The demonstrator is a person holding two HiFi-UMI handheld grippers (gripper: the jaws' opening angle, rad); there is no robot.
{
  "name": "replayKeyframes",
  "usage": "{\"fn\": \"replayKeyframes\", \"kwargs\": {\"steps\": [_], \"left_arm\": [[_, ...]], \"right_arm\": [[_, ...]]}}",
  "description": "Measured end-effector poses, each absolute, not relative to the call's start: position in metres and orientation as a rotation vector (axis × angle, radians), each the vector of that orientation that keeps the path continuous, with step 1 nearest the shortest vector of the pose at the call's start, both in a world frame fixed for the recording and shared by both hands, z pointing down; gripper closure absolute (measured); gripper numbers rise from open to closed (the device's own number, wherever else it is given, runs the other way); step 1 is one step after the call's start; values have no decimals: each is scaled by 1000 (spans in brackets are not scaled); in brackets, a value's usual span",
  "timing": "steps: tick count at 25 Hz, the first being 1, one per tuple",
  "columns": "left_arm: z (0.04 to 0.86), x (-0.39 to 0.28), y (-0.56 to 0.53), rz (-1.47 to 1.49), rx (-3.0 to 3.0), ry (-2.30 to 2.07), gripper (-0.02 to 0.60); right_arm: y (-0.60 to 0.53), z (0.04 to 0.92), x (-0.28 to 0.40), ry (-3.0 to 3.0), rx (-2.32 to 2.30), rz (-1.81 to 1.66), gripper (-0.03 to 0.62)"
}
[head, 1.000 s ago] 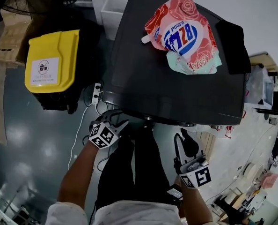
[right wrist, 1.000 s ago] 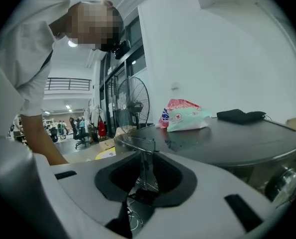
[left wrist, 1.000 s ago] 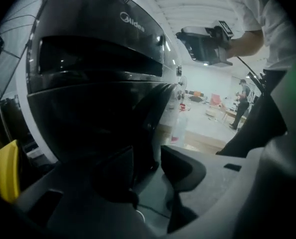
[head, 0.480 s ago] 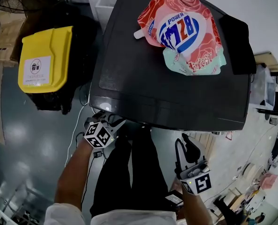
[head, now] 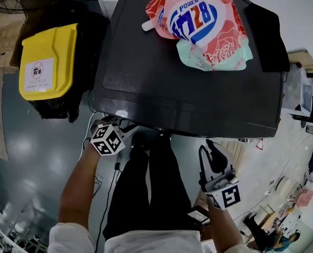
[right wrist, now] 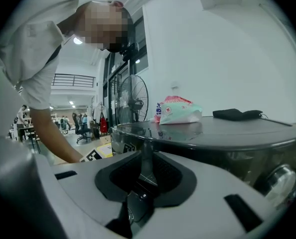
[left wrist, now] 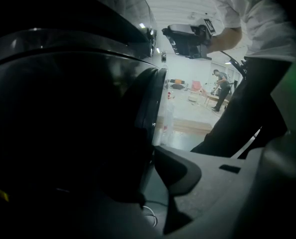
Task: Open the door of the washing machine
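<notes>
The dark washing machine [head: 188, 83] fills the top of the head view; its front and door are hidden from above. My left gripper [head: 120, 127] is tucked under the machine's front left edge. In the left gripper view the dark round door [left wrist: 88, 133] fills the left half. My left gripper [left wrist: 148, 183] is closing on the door's rim [left wrist: 149, 108]: the one grey pad [left wrist: 180, 171] that shows lies against it, the other is lost in the dark. My right gripper [head: 209, 156] hangs free before the machine's right front, jaws slightly apart and empty [right wrist: 140, 183].
A pink detergent pouch [head: 198, 25] and a black cloth [head: 264, 36] lie on the machine's top. A yellow-lidded bin [head: 43, 62] stands to the left. The person's legs [head: 151, 188] are right in front of the machine, and cables [head: 101, 183] trail on the floor.
My left gripper, spread open a second ago, has slid under the machine's front edge and rolled. The right gripper sank a little.
</notes>
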State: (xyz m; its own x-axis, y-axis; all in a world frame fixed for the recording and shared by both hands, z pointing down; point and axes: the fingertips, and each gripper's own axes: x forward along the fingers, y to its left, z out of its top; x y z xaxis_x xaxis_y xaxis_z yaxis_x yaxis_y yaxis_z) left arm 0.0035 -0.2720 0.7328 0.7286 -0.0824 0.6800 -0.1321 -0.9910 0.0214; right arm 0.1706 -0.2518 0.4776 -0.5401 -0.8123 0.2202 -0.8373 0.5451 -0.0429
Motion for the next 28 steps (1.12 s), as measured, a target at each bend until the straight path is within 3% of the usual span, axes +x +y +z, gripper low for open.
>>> {"fn": "replayKeyframes", "kwargs": {"steps": [28], "left_arm": [[730,4,-269,1244,2745,-266,500]], "right_arm": [[-251,473,175,-2613,1382,211,507]]}}
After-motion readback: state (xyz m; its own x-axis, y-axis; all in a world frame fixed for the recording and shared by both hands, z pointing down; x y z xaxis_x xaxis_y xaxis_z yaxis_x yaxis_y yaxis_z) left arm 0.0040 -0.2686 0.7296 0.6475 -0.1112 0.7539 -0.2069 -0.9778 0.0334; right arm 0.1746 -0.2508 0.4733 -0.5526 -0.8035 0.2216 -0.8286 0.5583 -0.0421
